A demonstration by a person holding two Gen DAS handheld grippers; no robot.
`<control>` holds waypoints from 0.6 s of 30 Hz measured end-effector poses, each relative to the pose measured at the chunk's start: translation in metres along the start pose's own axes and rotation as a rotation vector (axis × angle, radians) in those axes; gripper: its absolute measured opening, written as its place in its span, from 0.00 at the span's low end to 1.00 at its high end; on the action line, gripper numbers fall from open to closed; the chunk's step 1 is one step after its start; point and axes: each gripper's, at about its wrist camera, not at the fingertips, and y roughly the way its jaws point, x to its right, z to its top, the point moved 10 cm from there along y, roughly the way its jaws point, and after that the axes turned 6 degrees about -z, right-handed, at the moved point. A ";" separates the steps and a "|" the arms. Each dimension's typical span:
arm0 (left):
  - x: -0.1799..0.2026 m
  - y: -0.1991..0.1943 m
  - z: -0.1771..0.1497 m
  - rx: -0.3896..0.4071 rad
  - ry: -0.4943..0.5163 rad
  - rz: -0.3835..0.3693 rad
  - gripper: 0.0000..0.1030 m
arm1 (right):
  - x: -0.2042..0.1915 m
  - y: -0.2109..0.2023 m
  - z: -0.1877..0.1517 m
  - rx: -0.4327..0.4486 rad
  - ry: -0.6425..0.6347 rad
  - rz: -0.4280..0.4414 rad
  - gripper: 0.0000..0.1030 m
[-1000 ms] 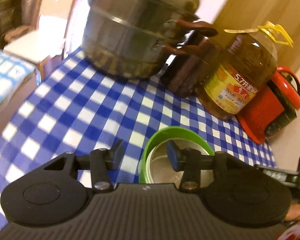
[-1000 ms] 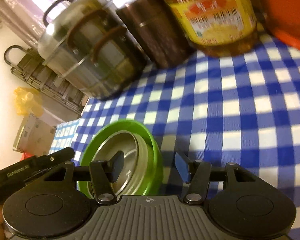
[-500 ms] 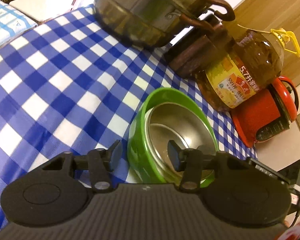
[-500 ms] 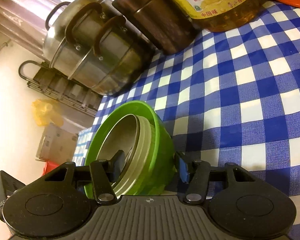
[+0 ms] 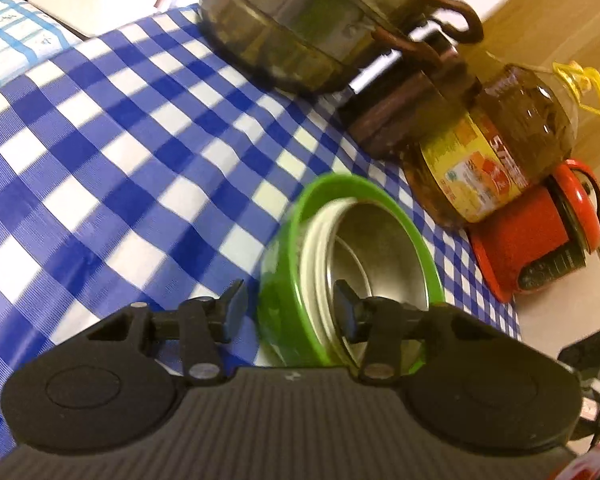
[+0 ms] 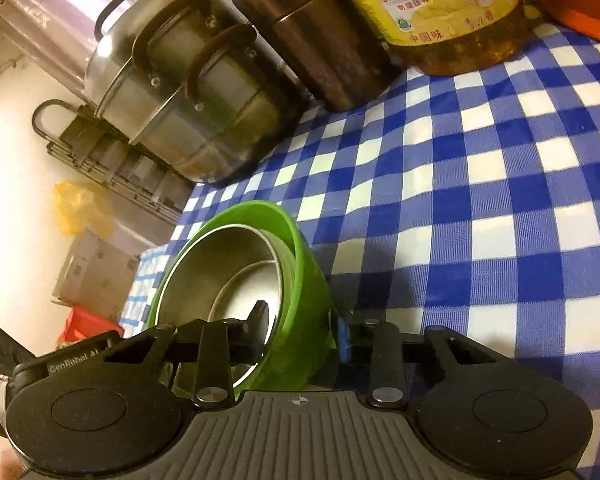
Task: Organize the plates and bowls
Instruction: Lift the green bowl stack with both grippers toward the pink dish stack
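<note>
Behind the green bowl (image 5: 288, 312) — steamer pot (image 5: 300, 36), canister (image 5: 400, 116), oil bottle (image 5: 496, 152).

Your left wrist camera sits low over the checked tablecloth (image 5: 112, 152), tilted downward, its own fingers filling the bottom edge and the green bowl (image 5: 284, 280) very close at 5 o'clock. Your right wrist camera looks from the opposite side of that bowl (image 6: 304, 280), equally near, with it at 7 o'clock. Both views share the bowl, the cloth (image 6: 480, 200), the steel pot (image 5: 300, 28) (image 6: 204, 120), the brown canister (image 5: 404, 120) (image 6: 320, 48) and the oil bottle (image 5: 500, 148) (image 6: 440, 4) toward 12 to 2 o'clock.
</note>
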 end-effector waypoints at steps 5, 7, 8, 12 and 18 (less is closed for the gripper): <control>-0.004 0.000 0.018 0.012 -0.018 -0.005 0.41 | 0.002 0.004 0.006 -0.008 0.010 0.001 0.35; -0.003 0.004 0.021 -0.002 -0.018 -0.016 0.37 | 0.003 0.006 0.008 -0.012 0.016 0.002 0.35; -0.001 0.006 0.022 -0.009 -0.018 -0.026 0.32 | 0.003 0.008 0.009 -0.012 0.022 0.001 0.35; 0.003 0.011 0.022 -0.023 0.008 -0.006 0.29 | 0.004 0.009 0.012 -0.009 0.021 -0.003 0.36; -0.005 0.015 0.019 -0.037 -0.029 -0.028 0.25 | 0.001 0.011 0.011 0.000 0.013 -0.006 0.44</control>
